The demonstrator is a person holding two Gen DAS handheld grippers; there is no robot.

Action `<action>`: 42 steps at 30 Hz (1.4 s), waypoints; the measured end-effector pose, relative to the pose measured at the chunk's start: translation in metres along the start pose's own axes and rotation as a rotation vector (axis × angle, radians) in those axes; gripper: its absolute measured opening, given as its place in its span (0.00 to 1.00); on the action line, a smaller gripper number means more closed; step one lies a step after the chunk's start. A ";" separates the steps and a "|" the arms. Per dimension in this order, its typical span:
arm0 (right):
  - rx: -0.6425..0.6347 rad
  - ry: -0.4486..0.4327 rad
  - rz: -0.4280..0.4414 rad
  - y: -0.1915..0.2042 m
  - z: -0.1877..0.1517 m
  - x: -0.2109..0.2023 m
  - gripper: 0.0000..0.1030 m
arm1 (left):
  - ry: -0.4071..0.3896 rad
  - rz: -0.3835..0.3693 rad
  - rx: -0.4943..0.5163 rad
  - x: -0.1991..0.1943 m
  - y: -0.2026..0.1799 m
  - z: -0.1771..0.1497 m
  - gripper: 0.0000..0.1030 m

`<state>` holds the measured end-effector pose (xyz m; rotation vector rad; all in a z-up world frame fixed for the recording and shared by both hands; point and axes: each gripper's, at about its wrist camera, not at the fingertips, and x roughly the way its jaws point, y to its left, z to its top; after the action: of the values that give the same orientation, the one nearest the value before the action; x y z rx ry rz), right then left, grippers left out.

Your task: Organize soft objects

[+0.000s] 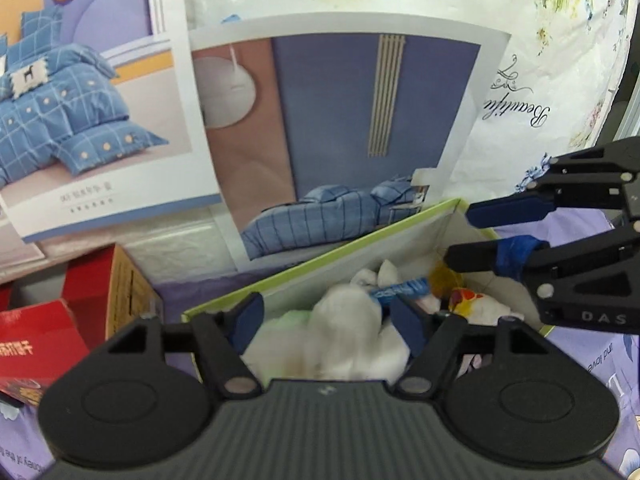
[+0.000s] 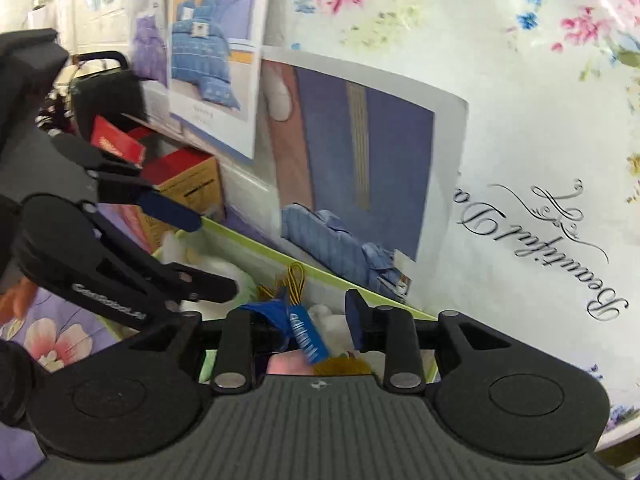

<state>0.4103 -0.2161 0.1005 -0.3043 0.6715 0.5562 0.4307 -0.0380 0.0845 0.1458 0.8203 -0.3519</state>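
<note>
A white box with a green rim (image 1: 320, 258) (image 2: 320, 274) holds several soft things. Among them are a white plush toy (image 1: 352, 336), a blue lettered ribbon (image 1: 400, 290) (image 2: 306, 336) and a yellow cord loop (image 2: 296, 276). My left gripper (image 1: 328, 322) (image 2: 200, 246) hangs over the box with its jaws apart. The white plush lies loose between its fingers, blurred. My right gripper (image 2: 316, 316) (image 1: 460, 236) reaches over the box's right end, jaws slightly apart. The ribbon lies below the gap and neither pad presses on it.
Packaged bedding with printed bedroom pictures (image 1: 360, 140) leans behind the box, next to a white floral package (image 1: 520, 40). Left of the box stands an open red and brown carton (image 1: 128, 292) with a red flap (image 1: 40, 344). A purple flowered sheet (image 1: 600, 364) covers the surface.
</note>
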 end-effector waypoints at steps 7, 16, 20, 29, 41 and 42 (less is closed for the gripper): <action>0.004 0.025 -0.016 0.015 -0.011 -0.020 0.22 | -0.032 0.043 -0.013 -0.036 0.011 -0.017 0.72; 0.040 -0.062 -0.061 0.066 -0.023 -0.111 0.28 | -0.162 0.088 -0.012 -0.141 -0.005 -0.069 0.96; 0.082 -0.112 -0.110 0.094 -0.034 -0.153 0.30 | -0.271 0.114 -0.009 -0.199 -0.016 -0.096 1.00; 0.284 -0.209 -0.331 0.168 -0.081 -0.207 0.36 | -0.418 0.149 -0.046 -0.284 -0.043 -0.168 1.00; 0.521 -0.254 -0.360 0.256 -0.174 -0.209 0.38 | -0.362 0.221 -0.071 -0.278 -0.081 -0.253 1.00; 0.550 -0.257 -0.382 0.258 -0.180 -0.210 0.38 | -0.346 0.227 -0.066 -0.275 -0.085 -0.259 1.00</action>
<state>0.0359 -0.1658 0.0810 0.1548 0.4756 0.0310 0.0493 0.0193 0.1128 0.1113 0.4666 -0.1299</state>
